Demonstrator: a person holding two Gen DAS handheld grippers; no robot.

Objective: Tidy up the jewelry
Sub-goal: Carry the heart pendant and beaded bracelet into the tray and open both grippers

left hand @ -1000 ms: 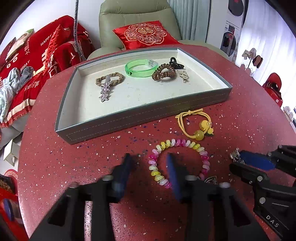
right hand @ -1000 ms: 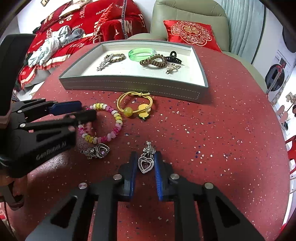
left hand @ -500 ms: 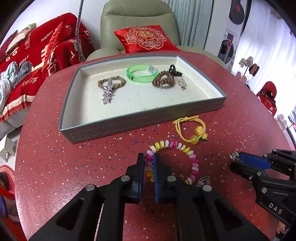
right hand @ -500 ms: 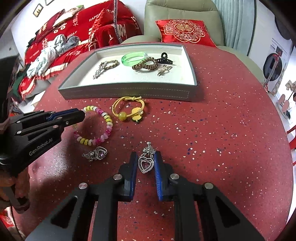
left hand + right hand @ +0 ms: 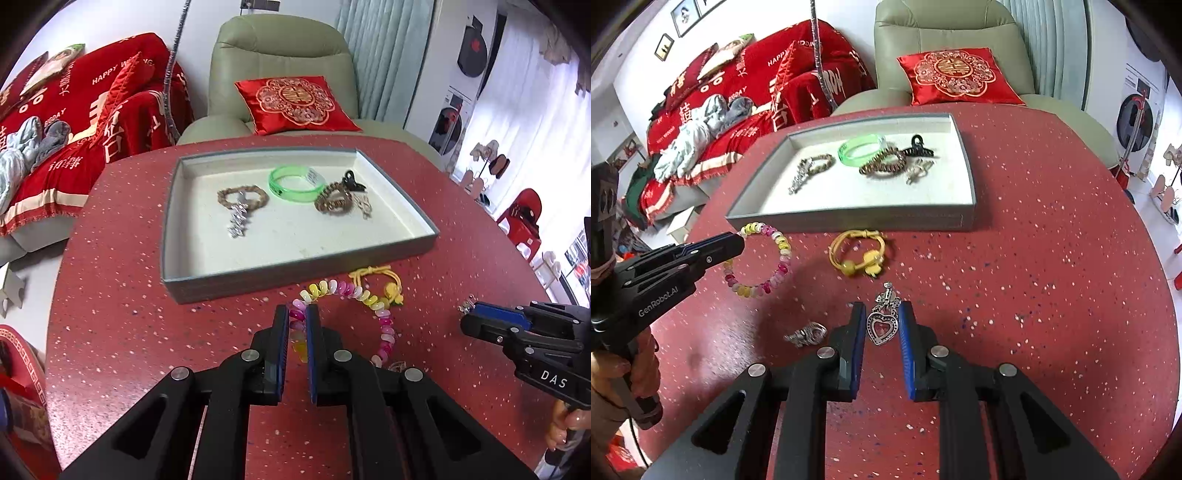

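Right gripper (image 5: 882,328) pinches heart pendant (image 5: 883,326) above red table (image 5: 1034,295).

"DAS" is printed in white on the right tongs (image 5: 466,320), right of frame. "GenRobot.AI" runs along the left tongs (image 5: 737,244). "HAPPY" shows on the red blanket (image 5: 110,107), upper left.

Ahead of both tongs the tray's (image 5: 849,218) near wall stands across the way. Inside it, the near half of the floor lies bare; the bangle (image 5: 858,149), coil ties and clips crowd its far half. Between the tongs and the wall, a yellow tie (image 5: 858,251) lies on the table (image 5: 1052,277). Right of the right tongs the table is bare.
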